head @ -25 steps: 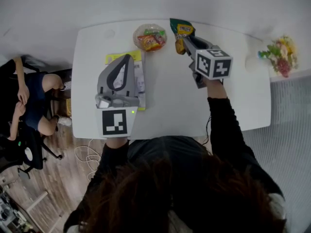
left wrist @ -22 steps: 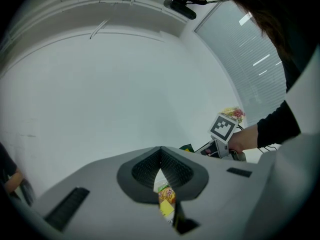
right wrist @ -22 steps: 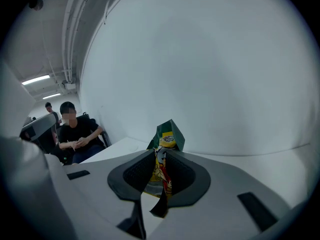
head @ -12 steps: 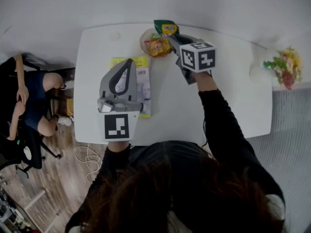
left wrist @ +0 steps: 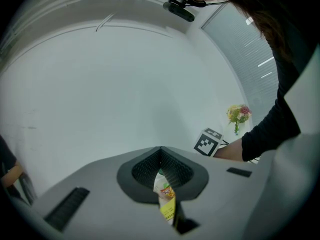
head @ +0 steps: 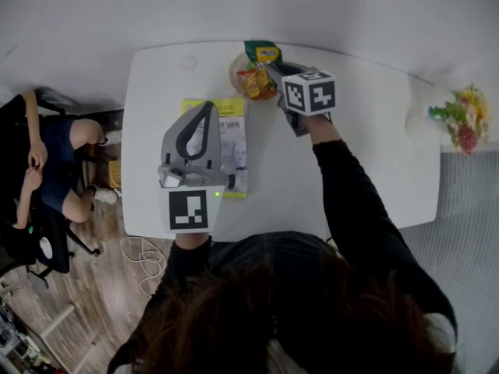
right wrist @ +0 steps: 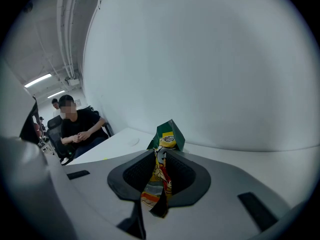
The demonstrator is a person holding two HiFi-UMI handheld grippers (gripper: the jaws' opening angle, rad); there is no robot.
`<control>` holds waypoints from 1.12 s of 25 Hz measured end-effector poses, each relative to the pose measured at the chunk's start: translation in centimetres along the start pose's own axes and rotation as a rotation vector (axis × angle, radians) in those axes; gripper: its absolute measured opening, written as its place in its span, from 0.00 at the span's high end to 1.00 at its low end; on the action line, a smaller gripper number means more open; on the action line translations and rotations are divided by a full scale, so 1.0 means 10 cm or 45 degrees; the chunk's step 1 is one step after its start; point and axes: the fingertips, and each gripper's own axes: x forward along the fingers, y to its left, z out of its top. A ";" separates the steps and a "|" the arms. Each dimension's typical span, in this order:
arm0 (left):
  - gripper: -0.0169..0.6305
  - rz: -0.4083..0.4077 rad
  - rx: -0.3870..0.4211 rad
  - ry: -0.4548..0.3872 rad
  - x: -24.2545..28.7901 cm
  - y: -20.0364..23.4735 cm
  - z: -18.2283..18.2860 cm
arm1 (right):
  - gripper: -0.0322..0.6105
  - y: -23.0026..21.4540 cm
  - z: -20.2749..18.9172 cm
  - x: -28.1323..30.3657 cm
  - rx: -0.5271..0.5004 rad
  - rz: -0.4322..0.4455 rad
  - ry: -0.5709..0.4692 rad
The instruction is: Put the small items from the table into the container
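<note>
A clear bowl [head: 235,72] with orange snack packets [head: 253,84] inside stands at the far middle of the white table [head: 366,154]. My right gripper [head: 270,64] is shut on a green and yellow snack packet [head: 261,52], which hangs over the bowl's right part. In the right gripper view the packet [right wrist: 167,136] sticks up between the closed jaws of the right gripper [right wrist: 160,156]. My left gripper [head: 209,106] hovers over a yellow and white booklet [head: 234,142], its tips together and nothing in them. The left gripper [left wrist: 161,151] looks level toward the bowl.
A bunch of flowers [head: 460,119] stands at the table's right end. A person [head: 47,154] sits on a chair left of the table, over a wooden floor. A grey wall runs behind the table.
My right gripper has carried the green packet leftward, from beside the bowl's right side to over the bowl. The left gripper has drifted slightly along the booklet.
</note>
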 end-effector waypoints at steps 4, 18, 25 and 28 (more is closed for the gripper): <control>0.97 -0.004 -0.005 0.005 0.04 0.03 -0.03 | 0.81 0.02 -0.07 0.13 0.010 0.018 0.025; 0.97 -0.028 -0.008 0.005 0.10 0.00 -0.05 | 0.63 -0.07 -0.16 0.22 -0.057 0.006 0.089; 0.97 -0.042 -0.003 0.001 0.10 -0.06 0.00 | 0.51 -0.10 -0.13 0.16 -0.085 -0.009 0.080; 0.97 -0.048 0.007 -0.003 0.09 -0.08 0.02 | 0.51 -0.09 -0.09 0.11 -0.092 -0.008 0.065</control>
